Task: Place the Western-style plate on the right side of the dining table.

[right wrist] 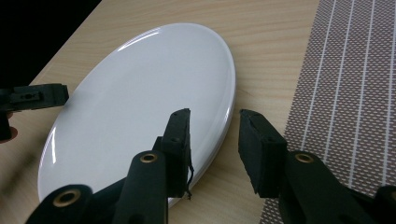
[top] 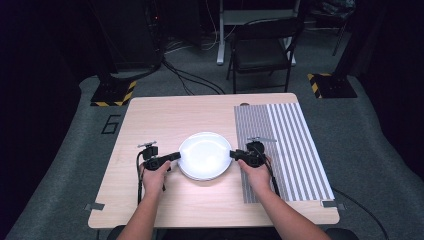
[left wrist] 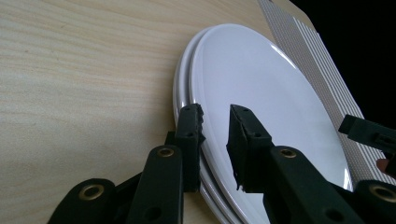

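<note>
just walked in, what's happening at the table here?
A person holds a gripper in each hand at opposite sides of a stack of white plates on the wooden table. The left gripper has its open jaws straddling the top plate's rim. The right gripper is open too, one jaw over the rim, the other beside it, not yet closed. A striped placemat lies to the right of the plates.

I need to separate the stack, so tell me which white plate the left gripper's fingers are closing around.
The top plate: the left gripper straddles its rim with open fingers, while the bottom plate peeks out beneath, outside them.
</note>
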